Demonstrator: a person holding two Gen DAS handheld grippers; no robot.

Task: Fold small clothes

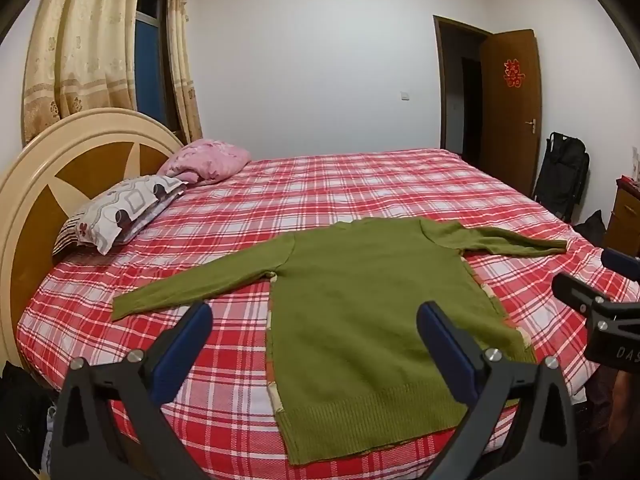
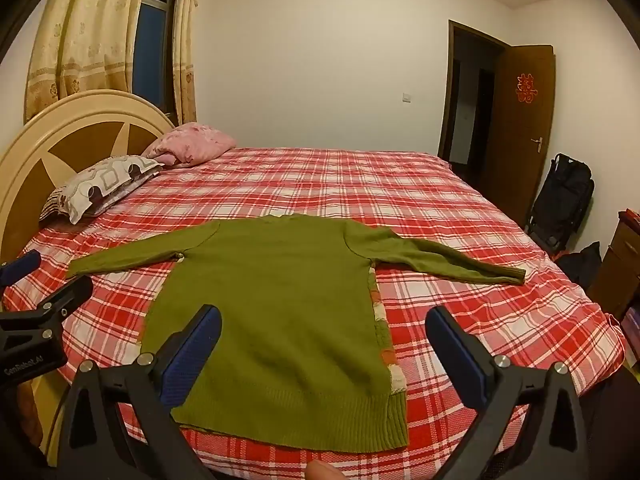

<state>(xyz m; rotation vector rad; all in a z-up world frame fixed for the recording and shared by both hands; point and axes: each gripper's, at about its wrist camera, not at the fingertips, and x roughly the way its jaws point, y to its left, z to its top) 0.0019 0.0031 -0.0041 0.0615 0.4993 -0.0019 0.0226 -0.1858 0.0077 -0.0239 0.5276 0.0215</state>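
A small olive-green knitted sweater [image 1: 372, 312] lies flat on the red plaid bed [image 1: 320, 184], back side up, both sleeves spread out, hem toward me. It also shows in the right wrist view [image 2: 276, 312]. My left gripper [image 1: 314, 316] is open and empty, held above the sweater's hem and lower left side. My right gripper [image 2: 323, 320] is open and empty, above the sweater's lower right side. Each gripper shows at the edge of the other's view: the right one [image 1: 600, 300] and the left one [image 2: 36, 304].
A patterned pillow [image 1: 116, 208] and a pink bundle [image 1: 204, 160] lie by the round headboard [image 1: 52, 176]. Curtains [image 1: 88, 48] hang at the left. A brown door [image 1: 512, 108], a black bag [image 1: 560, 176] and a wooden cabinet [image 1: 624, 216] stand at the right.
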